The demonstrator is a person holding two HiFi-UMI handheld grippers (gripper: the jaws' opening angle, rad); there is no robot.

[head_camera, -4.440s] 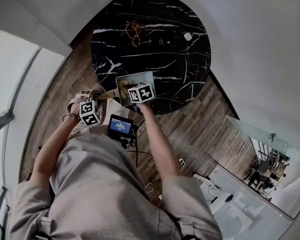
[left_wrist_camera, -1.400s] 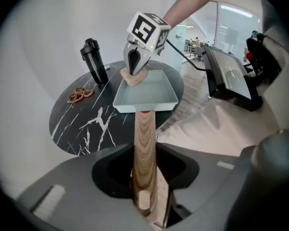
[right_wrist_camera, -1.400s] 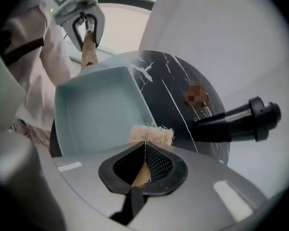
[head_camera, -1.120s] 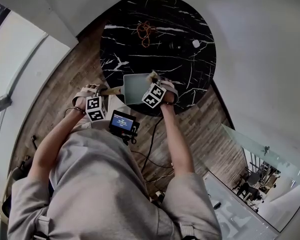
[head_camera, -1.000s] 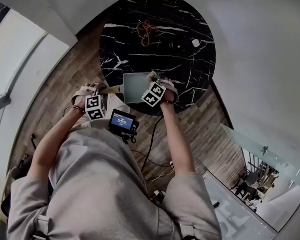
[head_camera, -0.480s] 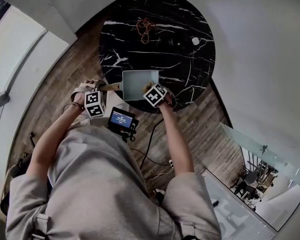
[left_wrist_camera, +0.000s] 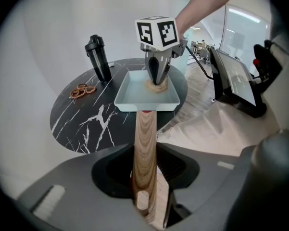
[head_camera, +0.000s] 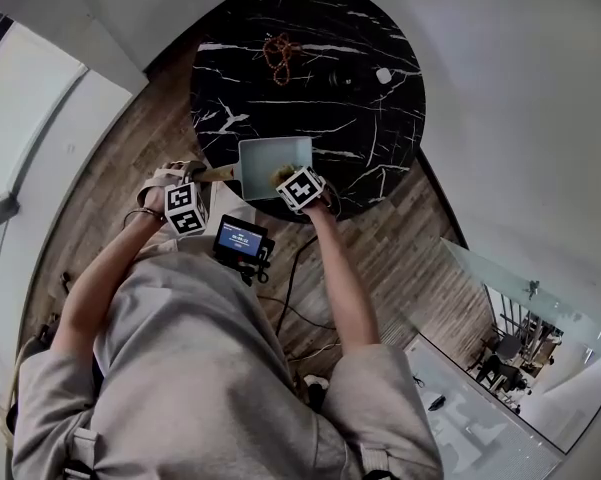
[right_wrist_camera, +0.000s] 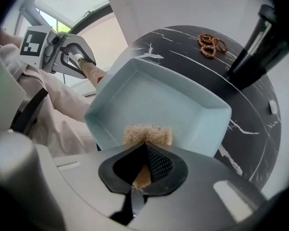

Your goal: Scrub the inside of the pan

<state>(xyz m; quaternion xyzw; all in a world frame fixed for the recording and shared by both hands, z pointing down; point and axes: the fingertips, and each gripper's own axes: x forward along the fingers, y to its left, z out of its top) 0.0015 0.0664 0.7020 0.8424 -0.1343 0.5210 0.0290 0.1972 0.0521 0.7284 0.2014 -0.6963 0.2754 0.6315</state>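
Since a second ago the right claw (head_camera: pixel 284 176) has carried the scrubber (head_camera: pixel 280 174) from the pan's (head_camera: pixel 265 151) right rim into its near right part. The left claw (head_camera: pixel 212 178) has kept its place on the handle (head_camera: pixel 220 174).

In the head view the pan sits at the near edge of the tabletop (head_camera: pixel 365 118). Its handle runs left, out past that edge. Marker cubes hide how both claws stand here.

The left gripper view shows the left claw pinching the wooden handle (left_wrist_camera: pixel 145 143). The pan's long axis runs straight away from it, basin (left_wrist_camera: pixel 134 94) at the far end. The right claw (left_wrist_camera: pixel 157 80) points down into the basin with the scrubber under its tip. A black bottle (left_wrist_camera: pixel 99 57) and beads (left_wrist_camera: pixel 83 90) stand beyond on the left.

The right gripper view alone shows the right claw (right_wrist_camera: pixel 142 170) clamped on the tan scrubber (right_wrist_camera: pixel 147 134), whose frayed end lies against the pan floor by the near wall. The handle (right_wrist_camera: pixel 92 72) points up and left into the left claw (right_wrist_camera: pixel 79 61).
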